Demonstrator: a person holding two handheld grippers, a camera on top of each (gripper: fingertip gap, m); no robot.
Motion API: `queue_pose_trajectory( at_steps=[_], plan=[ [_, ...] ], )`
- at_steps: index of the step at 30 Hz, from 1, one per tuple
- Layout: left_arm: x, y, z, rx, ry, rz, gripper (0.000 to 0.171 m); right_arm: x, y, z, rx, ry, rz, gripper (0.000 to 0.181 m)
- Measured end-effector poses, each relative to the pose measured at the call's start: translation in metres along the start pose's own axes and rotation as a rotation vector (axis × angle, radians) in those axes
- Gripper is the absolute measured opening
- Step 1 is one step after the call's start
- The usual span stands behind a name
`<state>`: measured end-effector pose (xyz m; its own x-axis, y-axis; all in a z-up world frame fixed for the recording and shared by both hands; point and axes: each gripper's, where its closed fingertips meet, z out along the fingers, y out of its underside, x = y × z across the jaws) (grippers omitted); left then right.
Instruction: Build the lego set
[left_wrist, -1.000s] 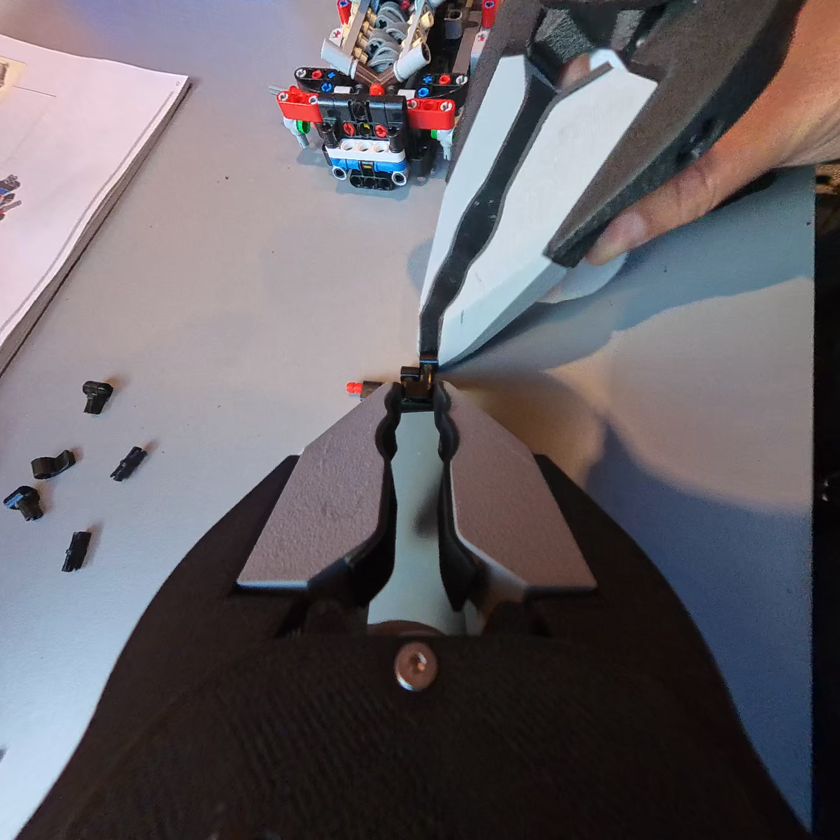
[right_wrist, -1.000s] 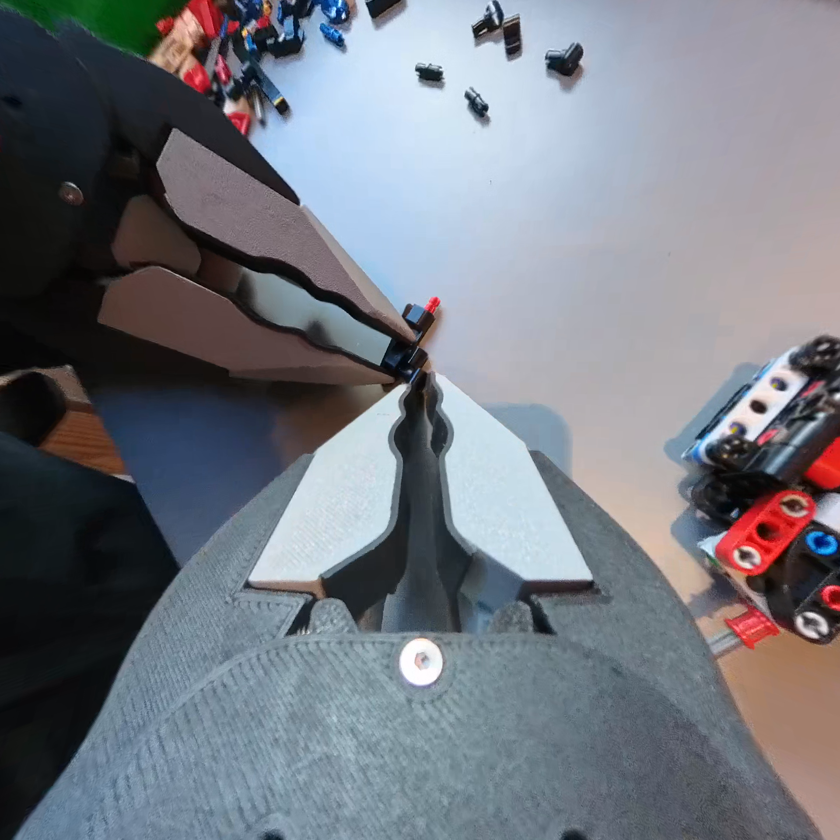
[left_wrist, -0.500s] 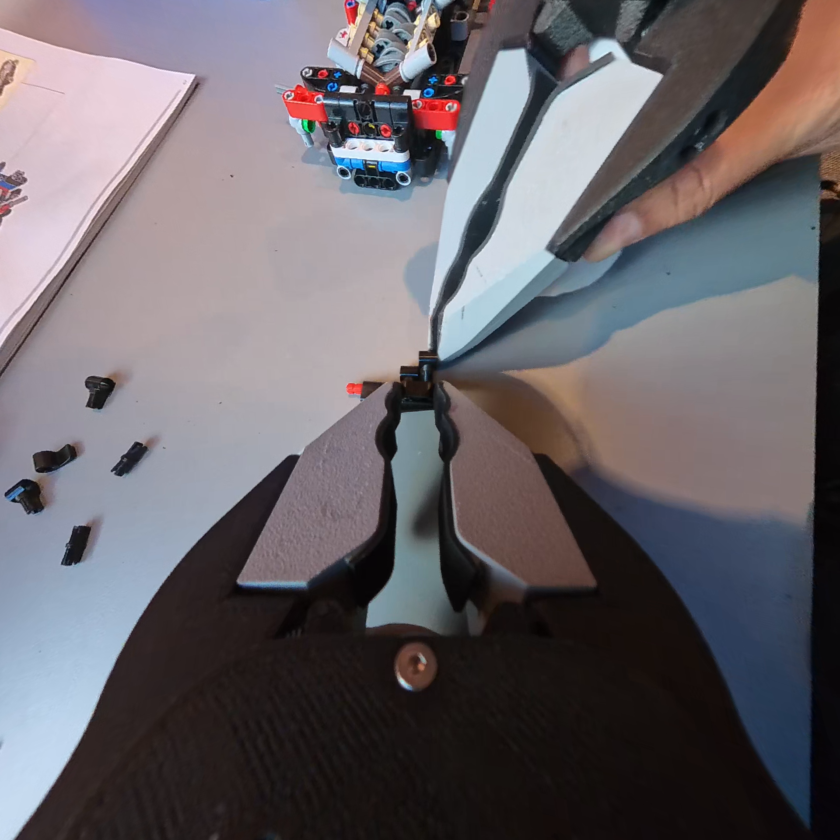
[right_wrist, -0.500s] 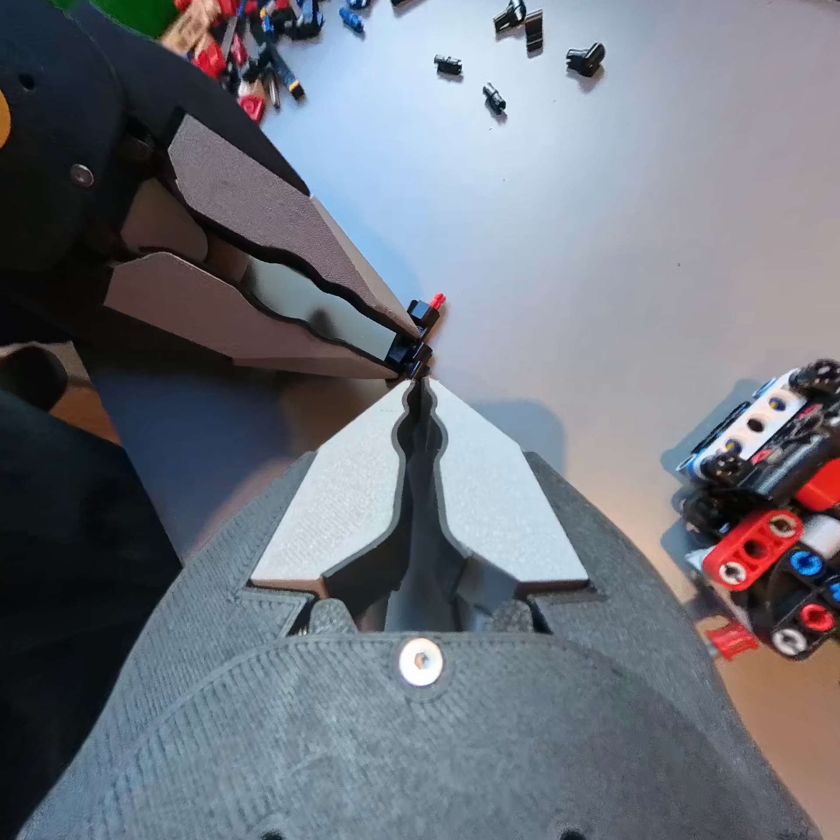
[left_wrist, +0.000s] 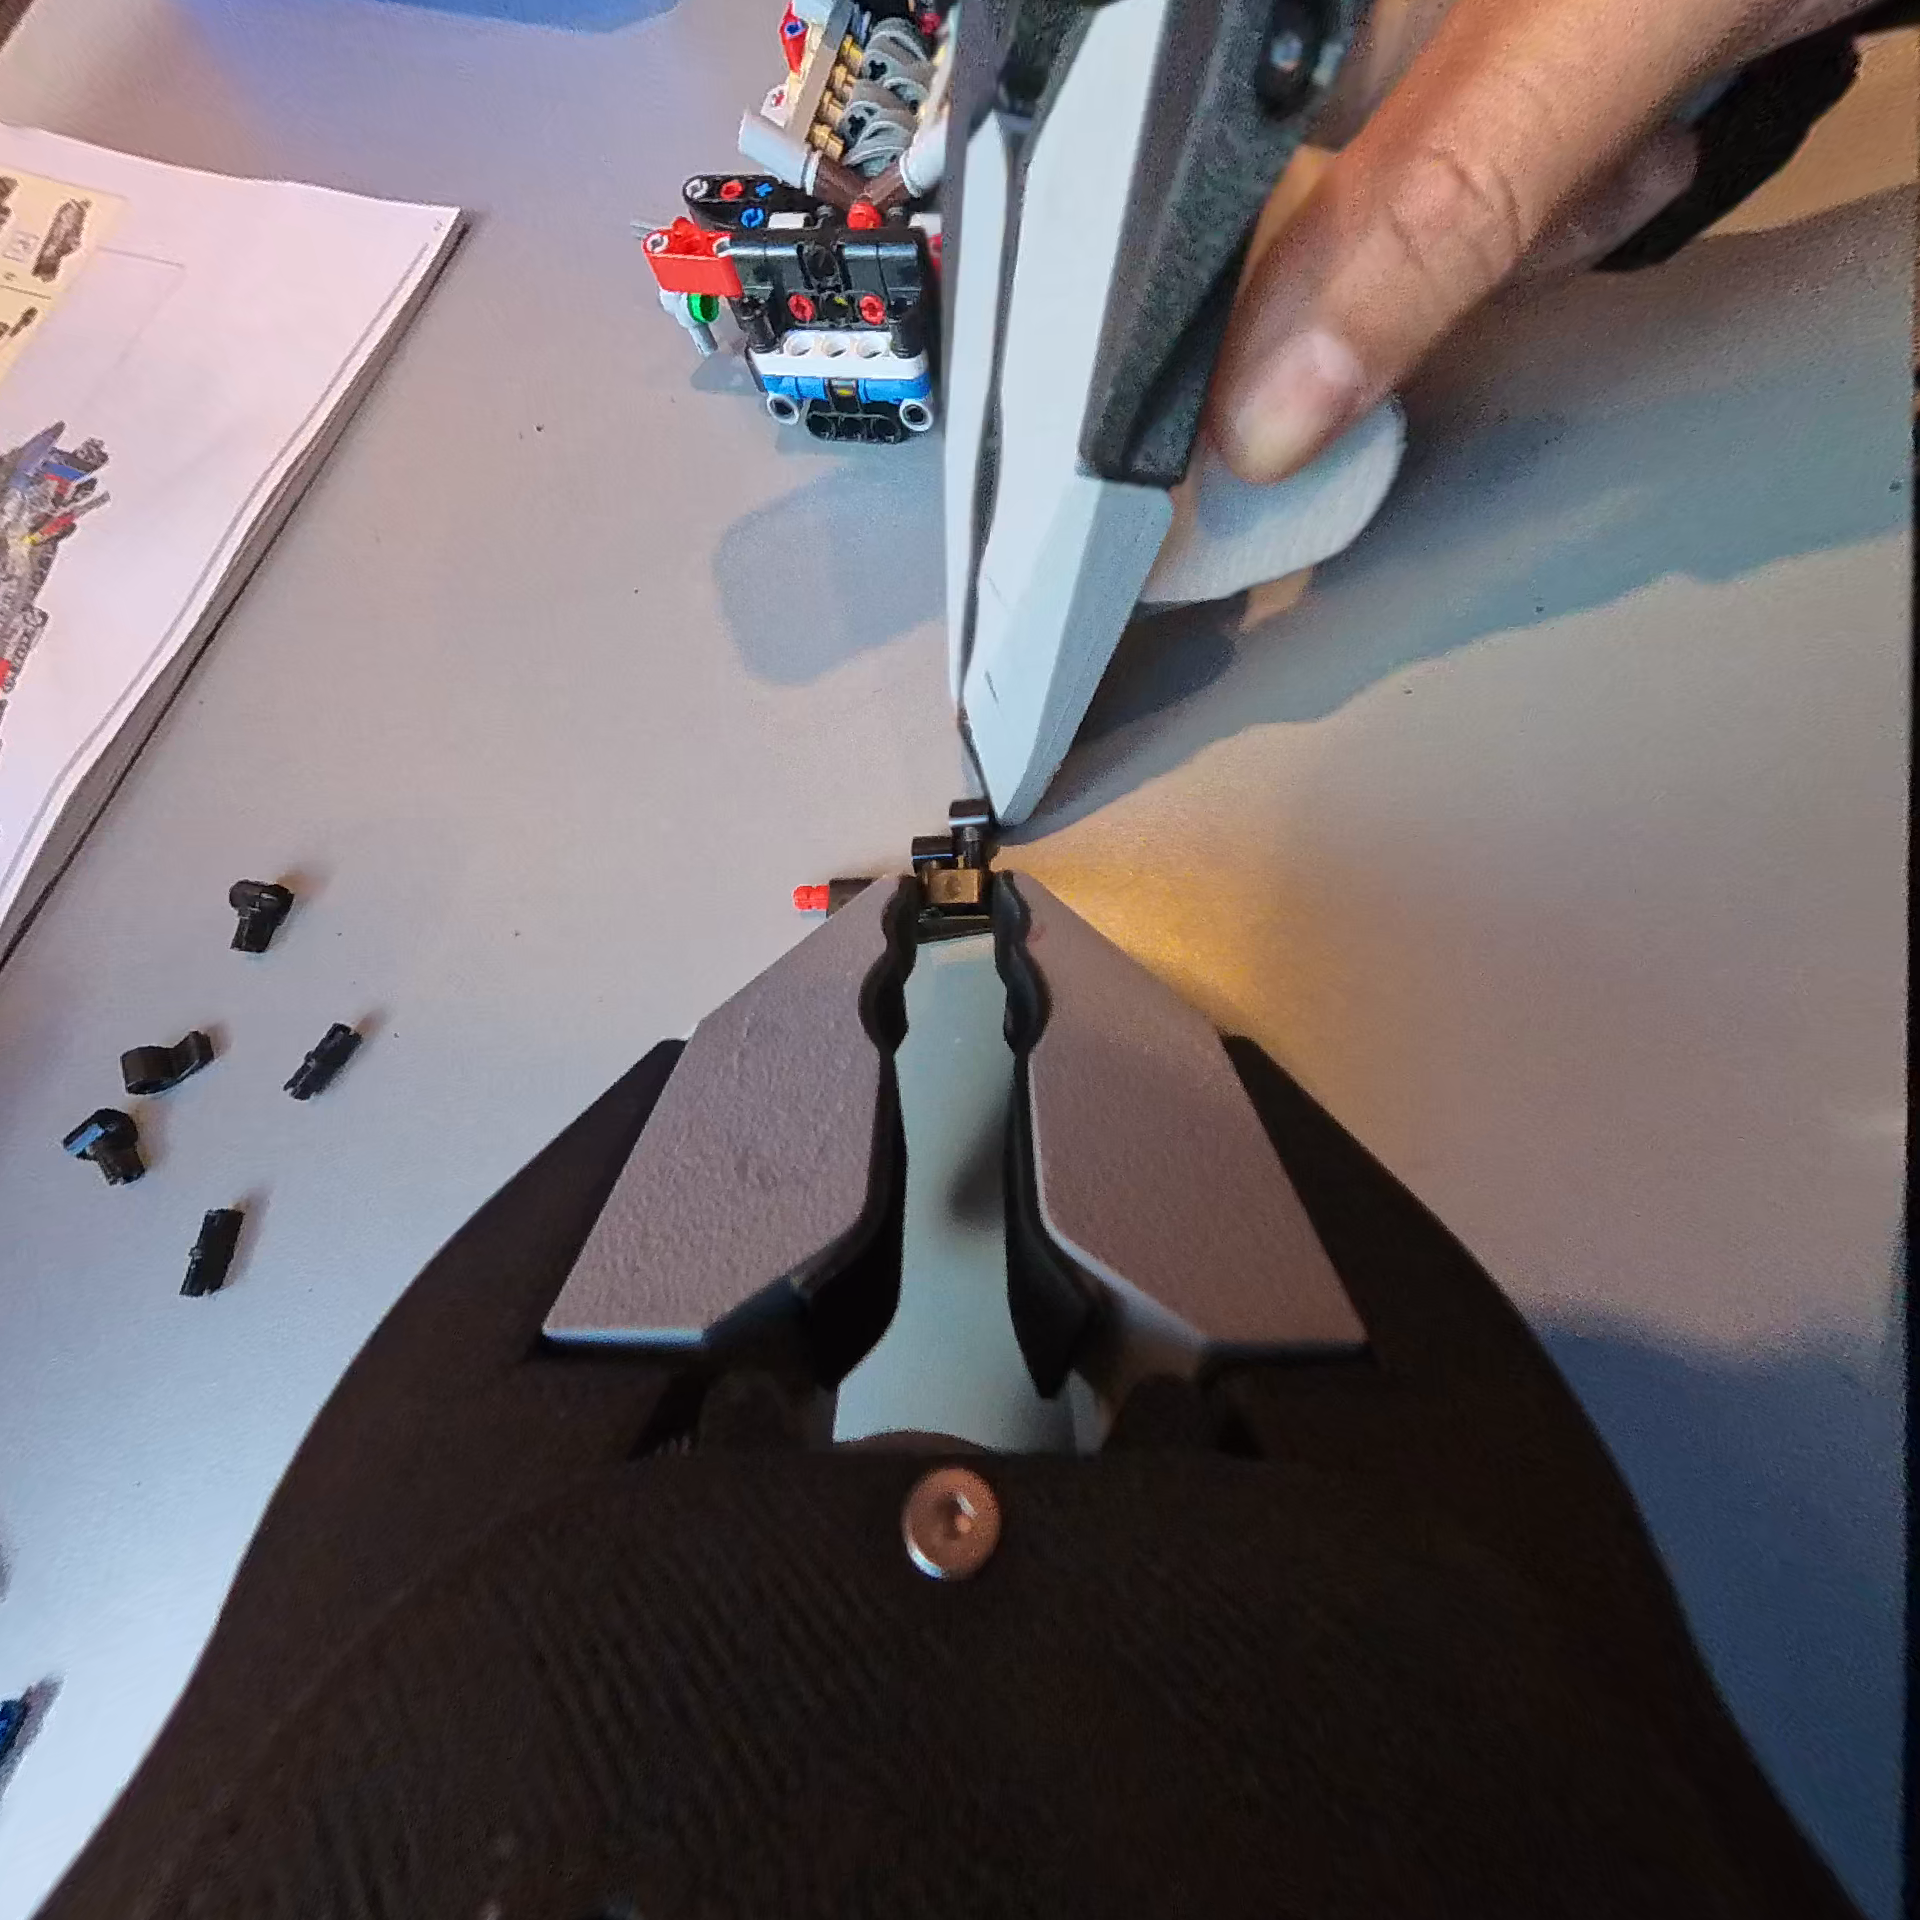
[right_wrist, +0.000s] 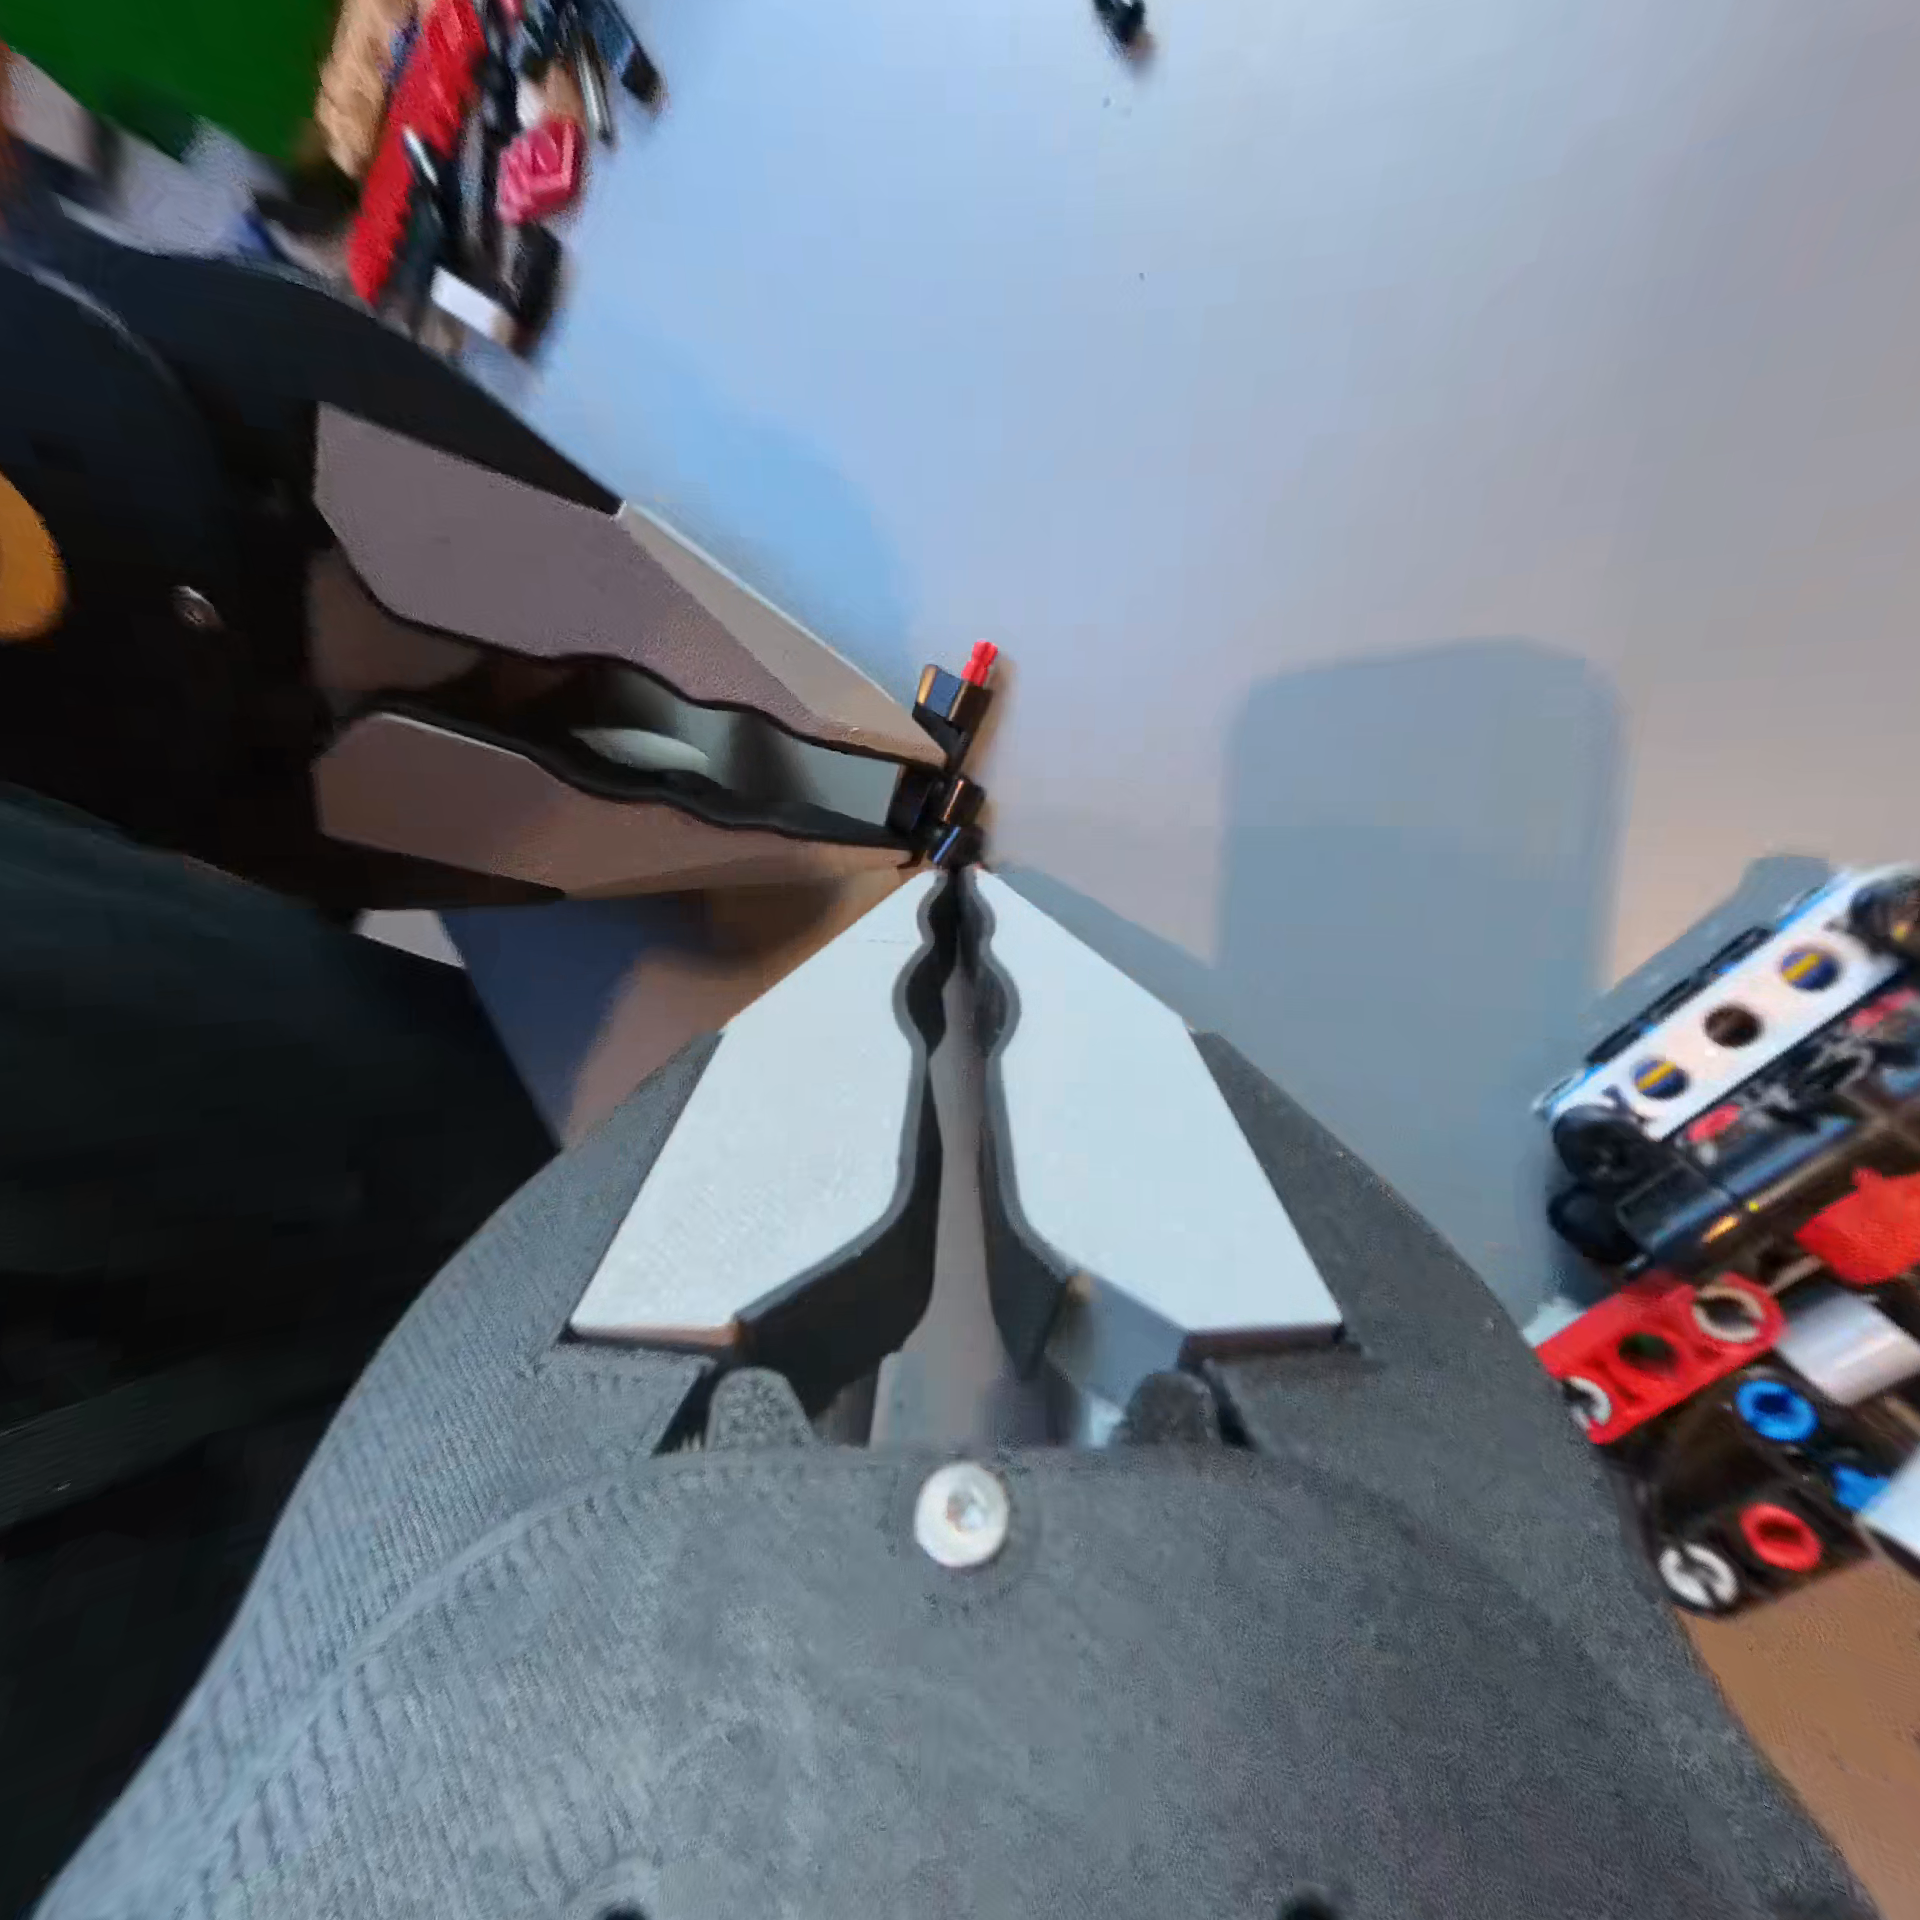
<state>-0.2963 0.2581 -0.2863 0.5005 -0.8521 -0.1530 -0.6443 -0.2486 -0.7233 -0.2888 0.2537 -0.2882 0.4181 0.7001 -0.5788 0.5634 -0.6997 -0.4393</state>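
My left gripper (left_wrist: 951, 904) has dark fingers and is shut on a small black connector piece (left_wrist: 945, 883) with a red pin (left_wrist: 810, 896) sticking out on its left, held just above the grey table (left_wrist: 520, 675). My right gripper (right_wrist: 954, 878) has pale grey fingers and comes in from above in the left wrist view (left_wrist: 987, 805). It is shut, and its tip pinches a small black pin (left_wrist: 966, 826) that stands against the held piece. In the right wrist view the left gripper (right_wrist: 925, 821) reaches in from the left with the black piece (right_wrist: 940, 795) and the red pin (right_wrist: 979, 660).
The partly built model (left_wrist: 831, 301) stands at the back of the table and shows at the right in the right wrist view (right_wrist: 1745, 1195). An instruction booklet (left_wrist: 187, 436) lies at the left. Several loose black pieces (left_wrist: 166, 1065) lie at the left. A pile of parts (right_wrist: 457, 156) is blurred. A hand (left_wrist: 1455, 229) holds the right gripper. My left and right fingertips are right by each other.
The right gripper has swung more upright over the held piece, its tip staying at the black pin. The left gripper has kept its hold and barely moved.
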Motion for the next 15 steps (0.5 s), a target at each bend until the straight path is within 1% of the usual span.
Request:
queue_pose_trajectory(
  at_steps=[1, 5, 7, 9, 12, 14, 15],
  plan=[
    [0.0003, -0.0002, 0.0000, 0.001, -0.003, 0.006, 0.011, -0.0005, 0.0005, -0.0002, 0.011, -0.028, 0.033, 0.000],
    [0.0006, -0.0004, 0.0000, 0.001, -0.019, 0.027, 0.011, -0.0014, 0.0006, -0.0002, 0.037, -0.056, 0.092, 0.000],
    [0.0011, -0.0005, -0.0003, 0.002, -0.023, 0.037, 0.011, -0.0026, 0.0013, -0.0002, 0.043, -0.116, 0.160, 0.000],
    [0.0019, -0.0005, -0.0008, 0.002, -0.026, 0.048, 0.011, -0.0037, 0.0020, 0.0001, 0.043, -0.141, 0.188, 0.000],
    [0.0024, -0.0001, -0.0012, 0.000, -0.026, 0.052, 0.011, -0.0039, 0.0021, 0.0010, 0.008, -0.084, 0.144, 0.000],
    [0.0027, 0.0002, -0.0015, 0.000, -0.014, 0.042, 0.010, -0.0036, 0.0028, 0.0015, -0.036, 0.005, 0.040, 0.000],
    [0.0028, 0.0002, -0.0016, 0.000, -0.007, 0.035, 0.010, -0.0033, 0.0030, 0.0017, -0.062, 0.065, -0.047, 0.000]
  ],
)
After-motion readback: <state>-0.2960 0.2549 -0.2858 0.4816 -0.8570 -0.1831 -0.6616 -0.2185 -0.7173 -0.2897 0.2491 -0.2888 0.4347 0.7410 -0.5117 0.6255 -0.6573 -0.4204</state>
